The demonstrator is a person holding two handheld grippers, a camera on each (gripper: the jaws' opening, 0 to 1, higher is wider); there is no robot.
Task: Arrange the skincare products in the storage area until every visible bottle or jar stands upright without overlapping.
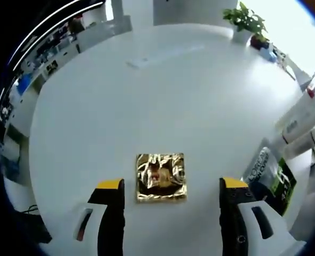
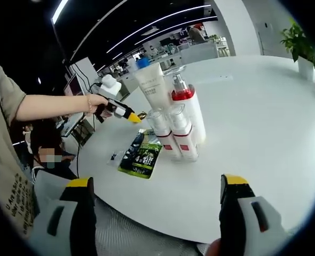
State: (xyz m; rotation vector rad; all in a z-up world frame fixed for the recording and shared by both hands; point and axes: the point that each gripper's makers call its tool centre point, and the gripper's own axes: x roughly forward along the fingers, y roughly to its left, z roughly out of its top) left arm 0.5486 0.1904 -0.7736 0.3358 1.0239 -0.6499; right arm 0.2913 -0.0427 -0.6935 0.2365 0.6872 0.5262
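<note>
In the left gripper view a square gold foil packet (image 1: 160,177) lies flat on the white round table (image 1: 163,106), just beyond my left gripper (image 1: 172,184), whose jaws stand wide open and hold nothing. At the right edge of that view are white bottles (image 1: 300,124) and a green-black sachet (image 1: 272,178). The right gripper view has a group standing upright: a white tube (image 2: 153,85), a red-collared pump bottle (image 2: 188,109) and two small clear-capped bottles (image 2: 174,136). The sachet (image 2: 141,152) lies flat beside them. My right gripper (image 2: 156,181) is open, well short of the group.
A hand holds the left gripper (image 2: 119,111) over the table's far-left edge in the right gripper view. A potted plant (image 1: 245,21) and a flat paper (image 1: 163,56) sit on the far side. A seated person (image 2: 45,152) is beyond the table rim.
</note>
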